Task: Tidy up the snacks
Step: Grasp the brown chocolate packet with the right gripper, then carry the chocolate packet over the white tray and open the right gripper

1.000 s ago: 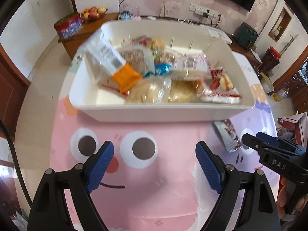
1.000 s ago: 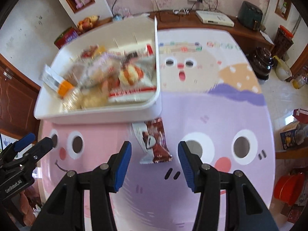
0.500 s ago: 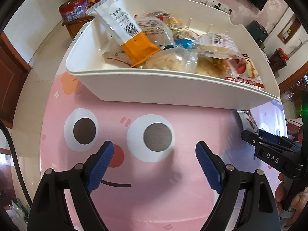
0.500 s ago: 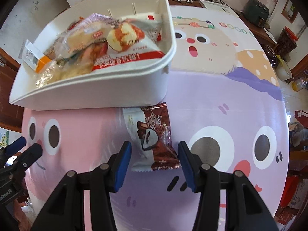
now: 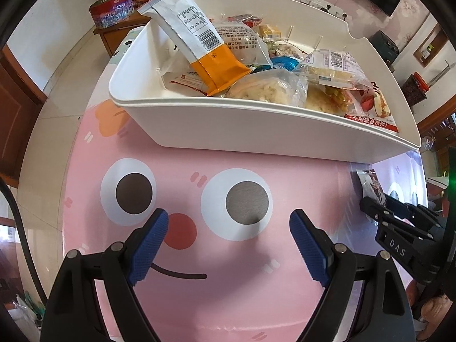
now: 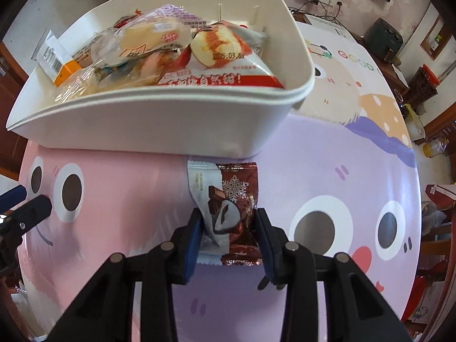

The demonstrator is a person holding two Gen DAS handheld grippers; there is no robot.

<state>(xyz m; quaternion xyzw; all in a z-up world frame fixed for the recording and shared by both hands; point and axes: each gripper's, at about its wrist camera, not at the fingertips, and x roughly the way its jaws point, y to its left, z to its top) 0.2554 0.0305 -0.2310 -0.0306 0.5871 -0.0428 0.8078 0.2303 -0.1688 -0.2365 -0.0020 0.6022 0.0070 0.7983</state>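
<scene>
Right gripper [image 6: 228,228] now around 1 snack [image 6: 228,211]

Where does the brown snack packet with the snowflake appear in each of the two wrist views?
Left wrist: brown snack packet at far right, below the bin's corner.
Right wrist: packet at centre, between the closing right gripper fingers.
Shared landmark: white bin of snacks.

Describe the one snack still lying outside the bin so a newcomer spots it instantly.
Start at the white bin heaped with snacks on the cartoon tablecloth. Just in front of its near wall lies a chocolate packet, between the closing right gripper. It alone is brown and silver, with a white snowflake.
</scene>
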